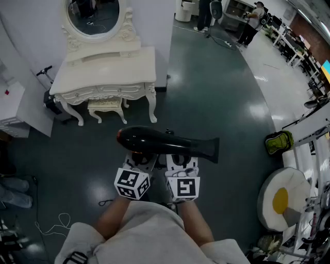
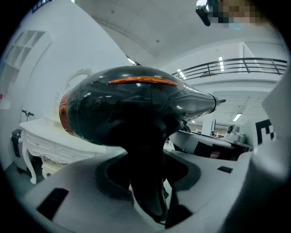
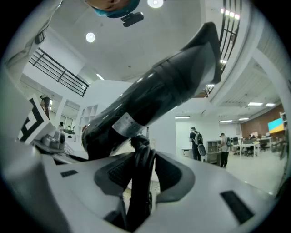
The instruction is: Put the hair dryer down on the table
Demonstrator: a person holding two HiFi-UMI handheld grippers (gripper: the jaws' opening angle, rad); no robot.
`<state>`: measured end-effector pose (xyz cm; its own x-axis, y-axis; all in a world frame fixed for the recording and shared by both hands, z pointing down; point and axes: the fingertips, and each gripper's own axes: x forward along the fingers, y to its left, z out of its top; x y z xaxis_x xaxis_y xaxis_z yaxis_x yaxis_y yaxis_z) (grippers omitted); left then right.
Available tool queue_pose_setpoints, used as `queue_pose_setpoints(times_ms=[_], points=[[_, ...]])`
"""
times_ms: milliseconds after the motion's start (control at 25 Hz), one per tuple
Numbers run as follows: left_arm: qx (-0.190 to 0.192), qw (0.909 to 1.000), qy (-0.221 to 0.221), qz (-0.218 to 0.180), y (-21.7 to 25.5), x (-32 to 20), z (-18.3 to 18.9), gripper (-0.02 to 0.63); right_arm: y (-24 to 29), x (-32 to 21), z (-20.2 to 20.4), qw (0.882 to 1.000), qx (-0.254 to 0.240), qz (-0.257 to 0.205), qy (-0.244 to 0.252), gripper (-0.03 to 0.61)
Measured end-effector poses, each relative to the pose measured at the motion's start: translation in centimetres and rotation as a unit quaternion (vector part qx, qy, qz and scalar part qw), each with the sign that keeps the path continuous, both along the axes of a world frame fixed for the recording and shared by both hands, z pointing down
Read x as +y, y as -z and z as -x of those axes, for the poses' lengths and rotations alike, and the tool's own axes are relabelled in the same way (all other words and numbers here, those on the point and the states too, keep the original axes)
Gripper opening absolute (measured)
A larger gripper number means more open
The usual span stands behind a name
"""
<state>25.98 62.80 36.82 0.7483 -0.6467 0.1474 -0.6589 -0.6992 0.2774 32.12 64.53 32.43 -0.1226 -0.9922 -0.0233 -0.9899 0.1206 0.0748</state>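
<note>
A glossy black hair dryer (image 1: 165, 144) with an orange-red rear band lies level in the air, nozzle to the right, over the dark floor. My left gripper (image 1: 140, 159) is shut on its handle (image 2: 145, 173), which fills the gap between the jaws in the left gripper view; the body (image 2: 132, 109) looms above. My right gripper (image 1: 180, 161) sits close beside it, shut on the bundled black cord (image 3: 138, 200) under the dryer's barrel (image 3: 168, 91). The white dressing table (image 1: 108, 72) stands well ahead, up and to the left in the head view.
An oval mirror (image 1: 93, 15) tops the dressing table and a small stool (image 1: 105, 105) is tucked under it. At the right are a yellow-green backpack (image 1: 278, 142) and a round white seat with a yellow centre (image 1: 283, 198). People (image 1: 252, 20) stand far back.
</note>
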Motion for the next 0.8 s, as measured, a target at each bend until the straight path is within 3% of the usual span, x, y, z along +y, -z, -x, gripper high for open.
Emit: queue_pose_setpoints(times_ms=[440, 800], points=[[-0.008, 0.9987, 0.05, -0.007, -0.7, -3.8, 4.2, 0.186, -0.7, -4.4, 4.0, 0.999, -0.004, -0.002, 0.05, 0.141], [-0.01, 0.9927, 0.12, 0.0, -1.7, -8.8, 10.6, 0.187, -1.6, -10.1, 10.4, 0.993, 0.002, 0.005, 0.121, 0.141]])
